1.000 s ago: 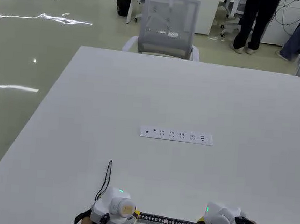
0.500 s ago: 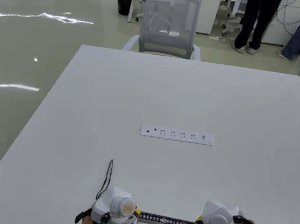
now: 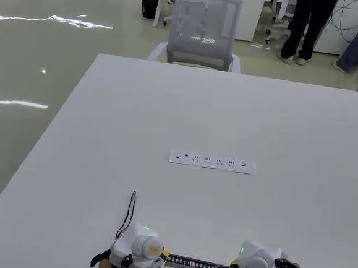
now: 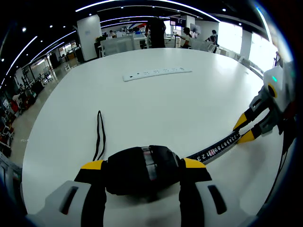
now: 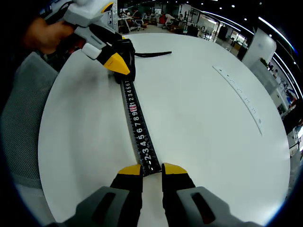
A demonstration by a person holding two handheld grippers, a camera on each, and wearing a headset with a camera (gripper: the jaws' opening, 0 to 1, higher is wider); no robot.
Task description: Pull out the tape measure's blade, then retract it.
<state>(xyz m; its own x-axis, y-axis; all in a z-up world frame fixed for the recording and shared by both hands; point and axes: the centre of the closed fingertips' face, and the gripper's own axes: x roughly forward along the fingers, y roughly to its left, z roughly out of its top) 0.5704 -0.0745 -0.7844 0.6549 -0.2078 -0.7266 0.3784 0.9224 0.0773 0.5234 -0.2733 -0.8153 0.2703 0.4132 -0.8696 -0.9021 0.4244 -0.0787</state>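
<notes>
left gripper (image 4: 143, 164): I have its jaws clamped round the case (image 5: 126, 53), anchoring the body so the blade can run out.
right gripper (image 5: 151, 169): pinched narrow on the blade (image 5: 137, 125) tip, my pulling end.
blade: short length out, stretched straight between the two; thin dark strip, pale numerals.
case: black, rounded, smooth, near my edge of the table (image 3: 230, 113).
cord (image 4: 100, 135): thin black loop, trailing slack.
table: white, matt, flat.

A black rounded tape measure case (image 4: 142, 176) is clamped by the left gripper (image 4: 144, 164), its numbered blade (image 4: 215, 150) pinched right of the case by the right gripper (image 4: 244, 131).
</notes>
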